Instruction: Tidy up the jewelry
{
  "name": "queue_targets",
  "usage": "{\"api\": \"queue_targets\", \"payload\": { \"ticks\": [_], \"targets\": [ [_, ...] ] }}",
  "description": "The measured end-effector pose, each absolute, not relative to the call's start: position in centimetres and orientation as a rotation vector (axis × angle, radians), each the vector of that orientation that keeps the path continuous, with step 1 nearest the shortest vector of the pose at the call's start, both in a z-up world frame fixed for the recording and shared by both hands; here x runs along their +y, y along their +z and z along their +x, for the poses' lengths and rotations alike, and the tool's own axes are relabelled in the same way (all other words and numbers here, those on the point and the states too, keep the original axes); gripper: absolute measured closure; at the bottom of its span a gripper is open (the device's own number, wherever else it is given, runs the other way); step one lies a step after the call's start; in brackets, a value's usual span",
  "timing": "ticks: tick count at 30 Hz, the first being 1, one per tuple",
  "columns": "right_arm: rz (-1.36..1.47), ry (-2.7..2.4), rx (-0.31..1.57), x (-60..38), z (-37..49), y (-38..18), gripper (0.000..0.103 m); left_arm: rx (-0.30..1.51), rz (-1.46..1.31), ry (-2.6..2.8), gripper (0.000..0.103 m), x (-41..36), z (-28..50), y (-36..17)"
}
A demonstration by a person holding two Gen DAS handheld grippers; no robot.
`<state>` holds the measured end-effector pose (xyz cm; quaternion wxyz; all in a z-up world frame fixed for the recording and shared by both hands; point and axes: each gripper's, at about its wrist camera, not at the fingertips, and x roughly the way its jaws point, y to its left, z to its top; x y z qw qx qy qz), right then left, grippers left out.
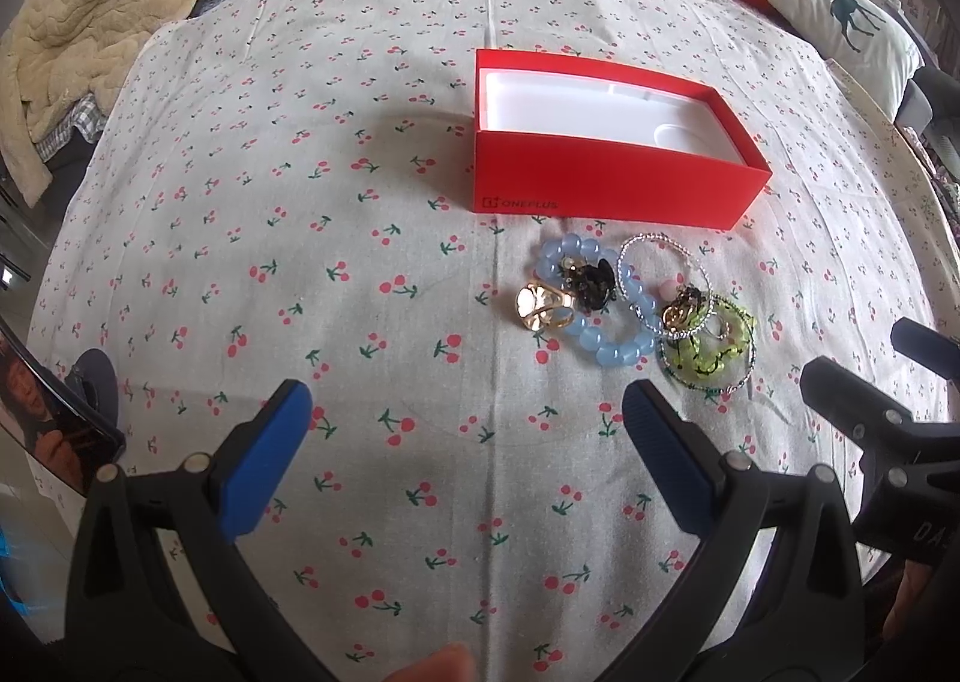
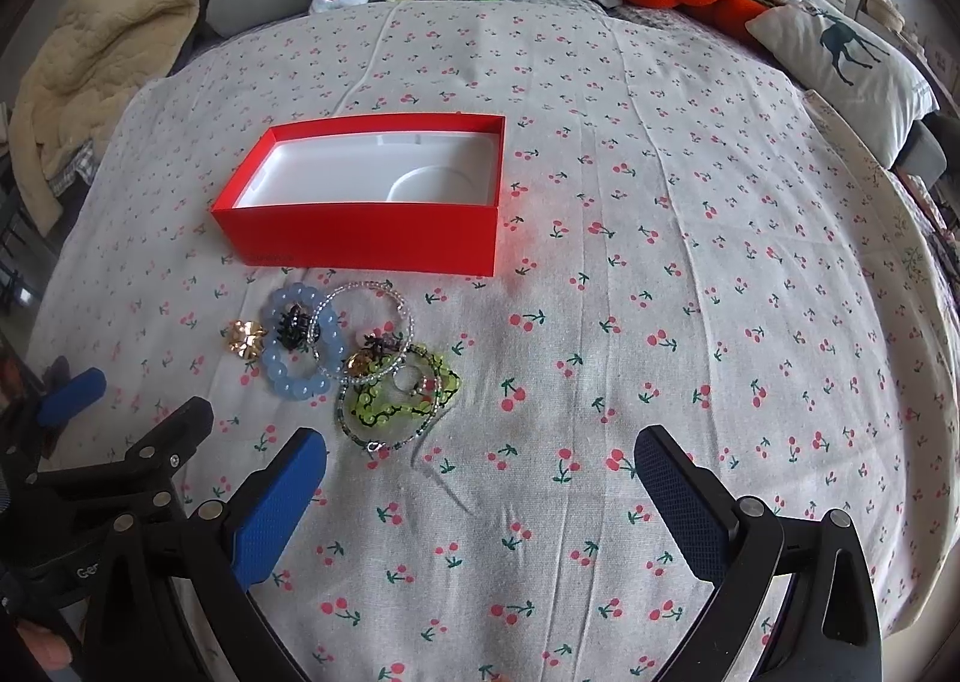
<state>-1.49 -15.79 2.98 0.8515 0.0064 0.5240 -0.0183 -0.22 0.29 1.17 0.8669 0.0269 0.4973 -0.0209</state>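
Fingers first: left gripper (image 1: 467, 430) fingers (image 1: 267, 460) are spread wide, nothing between them. Right gripper (image 2: 480, 478) fingers (image 2: 279, 508) also spread wide, empty. Both hover above the bed, neither touching any jewelry.

Largest to smallest:
- Bed covered in a grey cherry-print cotton sheet (image 2: 660, 262) carries everything. Plush toys and pillows sit along the far edge, well apart from the work.
- Open red cardboard phone box with a white moulded insert (image 2: 372, 238), nothing in it. Long axis runs roughly left-right across both views. Likely the destination, my judgement.
- Jewelry pile lies just in front of the box's near wall, not touching it as far as I can tell.
- Green beaded bracelets with a thin dark-green bead strand (image 2: 396, 406), nearest the grippers.
- Pale blue translucent chunky-bead bracelet (image 1: 600, 316), on the left of the pile.
- Clear small-bead wire bangle (image 2: 366, 328), overlapping both the blue and the green.
- Black claw-like clip or brooch (image 1: 591, 280) lying on the blue bracelet; can't tell exactly what it is.
- Gold flower-faced ring (image 1: 540, 307), touching the blue bracelet's left edge.
- Small gold piece and a thin silver ring inside the tangle, too small to tell more.

Key relation: pile lies ahead and right of the left fingers, ahead and left of the right fingers, so it's between the two. The right gripper's left finger looks nearest to the green bracelets; the left gripper is better lined up for the gold ring. Pieces overlap, so lifting one risks dragging a neighbour.
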Motion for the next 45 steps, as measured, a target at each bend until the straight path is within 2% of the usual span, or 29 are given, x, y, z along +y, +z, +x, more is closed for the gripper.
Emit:
{"api": "queue_targets", "payload": {
  "ticks": [11,18,21,23,25,27,31,34,40,42,43,45],
  "targets": [
    [0.026,-0.044,1.056,-16.1,-1.3,3.7,0.0,1.02,0.042,-0.06,0.0,0.3,0.0,1.6],
    [0.037,-0.045,1.131,-16.5,-0.1,4.0,0.0,1.095,0.006,-0.19,0.003,0.9,1.4,2.1],
    [0.068,-0.008,1.148,-16.8,0.8,4.9,0.0,1.133,-0.019,-0.259,0.008,1.6,2.5,2.7],
    [0.069,0.007,1.152,-16.9,1.5,5.5,0.0,1.152,-0.041,-0.294,0.021,1.9,3.3,2.8],
    [0.083,0.029,1.16,-17.0,2.2,5.8,0.0,1.167,-0.092,-0.337,0.027,2.2,4.2,2.5],
    [0.119,0.065,1.174,-17.2,3.0,5.6,0.005,1.182,-0.156,-0.37,0.031,2.4,4.9,1.6],
    [0.215,0.123,1.214,-17.7,4.2,4.2,0.019,1.233,-0.259,-0.411,0.051,2.5,6.0,-0.5],
    [0.245,0.149,1.245,-17.6,5.0,3.1,0.027,1.243,-0.224,-0.421,0.053,1.3,6.4,-0.9],
    [0.236,0.163,1.286,-17.1,6.0,2.3,0.028,1.267,-0.137,-0.376,0.053,-0.6,6.9,-2.3],
    [0.219,0.162,1.296,-17.0,6.1,2.2,0.028,1.256,-0.107,-0.361,0.062,-0.9,6.9,-2.3],
    [0.211,0.16,1.297,-17.0,6.1,2.2,0.028,1.253,-0.098,-0.356,0.072,-0.8,6.9,-2.2],
    [0.204,0.157,1.304,-17.0,6.2,2.0,0.028,1.257,-0.106,-0.356,0.072,-0.6,7.0,-2.2]
  ]
}}
